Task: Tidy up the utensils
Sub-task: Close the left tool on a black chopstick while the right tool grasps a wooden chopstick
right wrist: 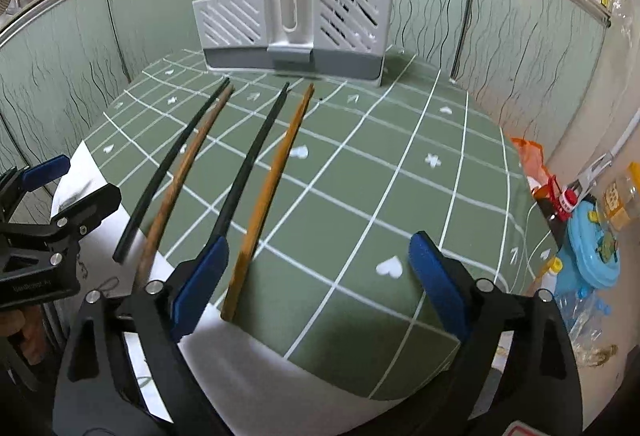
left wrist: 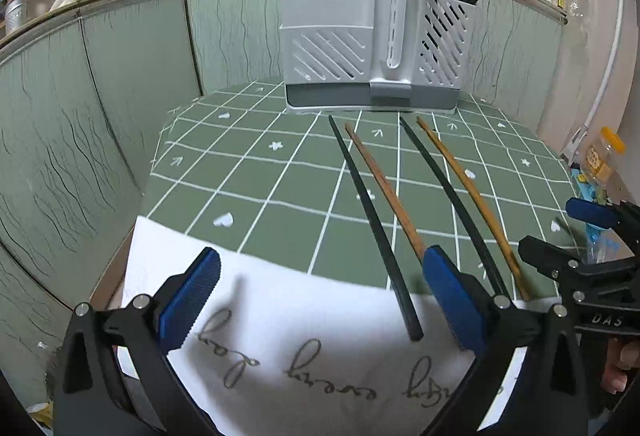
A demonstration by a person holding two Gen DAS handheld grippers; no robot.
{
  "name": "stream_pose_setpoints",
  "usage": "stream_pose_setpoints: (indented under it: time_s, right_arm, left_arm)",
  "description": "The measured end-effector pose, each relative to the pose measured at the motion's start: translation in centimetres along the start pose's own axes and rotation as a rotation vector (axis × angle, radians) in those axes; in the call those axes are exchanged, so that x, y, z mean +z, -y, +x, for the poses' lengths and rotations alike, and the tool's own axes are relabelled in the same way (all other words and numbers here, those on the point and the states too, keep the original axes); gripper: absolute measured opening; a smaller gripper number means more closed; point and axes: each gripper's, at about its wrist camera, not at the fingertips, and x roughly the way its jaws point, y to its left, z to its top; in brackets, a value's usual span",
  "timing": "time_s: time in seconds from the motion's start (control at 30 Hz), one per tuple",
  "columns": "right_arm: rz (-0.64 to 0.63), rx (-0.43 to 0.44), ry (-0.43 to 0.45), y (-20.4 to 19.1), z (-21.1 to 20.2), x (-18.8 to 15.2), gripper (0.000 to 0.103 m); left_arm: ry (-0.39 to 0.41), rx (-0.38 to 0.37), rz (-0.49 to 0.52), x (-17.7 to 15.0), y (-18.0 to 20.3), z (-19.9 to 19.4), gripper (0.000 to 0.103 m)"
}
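Both your tools, left tool [left wrist: 320, 300] and right tool [right wrist: 320, 284], hang released, holding nothing. Four chopsticks [right wrist: 264, 192] lie parallel on the counter [right wrist: 400, 156], ends facing you for easy pickup, holder [right wrist: 296, 12] behind them.

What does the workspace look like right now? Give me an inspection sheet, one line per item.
Surface: green tablecloth with white grid, hearts and arrows; white lettered cloth at the near edge.
Job's things: four loose chopsticks side by side, two black, two brown, near ends on the white cloth; grey utensil holder upright at the far edge, several chopsticks already in its right compartment.
Clutter: bottles and blue plastic item to the right.
Grippers: left gripper open, one black chopstick between its fingers; right gripper open, one brown chopstick between its fingers.
Cables: nothing seen.
Surroundings: green patterned panels; crowded shelf above.
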Motion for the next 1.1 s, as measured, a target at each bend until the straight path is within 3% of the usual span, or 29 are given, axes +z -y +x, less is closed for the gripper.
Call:
stream_pose_setpoints:
  time_s: [0.27, 0.63, 0.8, 0.93, 1.0, 1.1]
  right_arm:
    - [0.012, 0.002, -0.002, -0.2, 0.3, -1.0, 0.080]
    - [-0.027, 0.018, 0.007, -1.9, 0.2, -1.4, 0.058]
    - [-0.049, -0.003, 0.015, -2.6, 0.2, -1.9, 0.044]
    - [-0.043, 0.000, 0.008, -2.8, 0.0, -2.1, 0.018]
    - [-0.033, 0.005, 0.004, -2.8, -0.1, -2.2, 0.006]
    - [-0.016, 0.008, 0.006, -2.7, -0.2, -2.2, 0.006]
  left_arm:
    - [-0.010, 0.001, 0.002, -1.0, 0.3, 0.5, 0.098]
    - [-0.031, 0.007, 0.020, -2.2, 1.7, 0.9, 0.078]
    - [-0.025, -0.001, 0.034, -2.3, 2.6, 0.6, 0.059]
    - [-0.013, 0.000, 0.044, -2.5, 3.3, 0.4, 0.045]
    - [-0.008, 0.008, 0.044, -2.6, 3.5, 0.3, 0.032]
    - [-0.006, 0.011, 0.037, -2.5, 3.4, 0.2, 0.011]
